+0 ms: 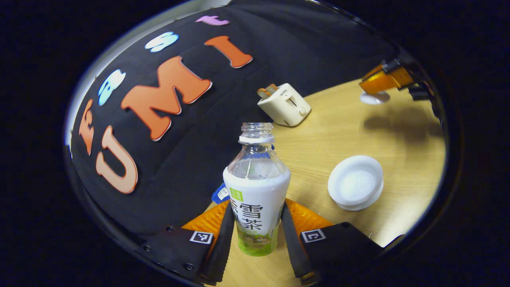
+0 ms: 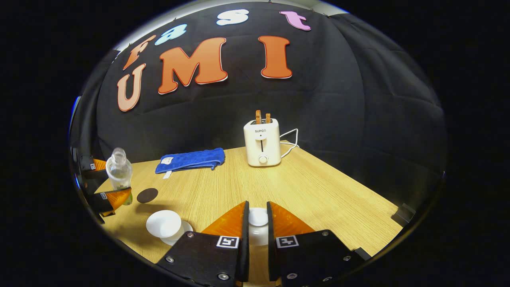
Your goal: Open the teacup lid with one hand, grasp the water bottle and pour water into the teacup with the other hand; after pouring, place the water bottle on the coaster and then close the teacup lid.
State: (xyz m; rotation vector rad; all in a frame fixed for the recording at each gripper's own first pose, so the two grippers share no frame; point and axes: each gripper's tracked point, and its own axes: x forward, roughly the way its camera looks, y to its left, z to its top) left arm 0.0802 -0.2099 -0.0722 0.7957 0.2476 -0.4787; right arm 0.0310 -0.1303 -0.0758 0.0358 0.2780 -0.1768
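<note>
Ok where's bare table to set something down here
Bare wood lies between the toaster and the table's right edge, and between the blue towel and right gripper. It is crowded near the bottle, coaster and teacup.

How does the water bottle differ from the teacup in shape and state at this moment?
The water bottle is tall, narrow, clear above its label; the teacup is low, wide, all white. The bottle is clamped between the fingers of the left gripper; the teacup stands free on the table. Both are open on top: the bottle uncapped, the teacup lid held in the right gripper.
</note>
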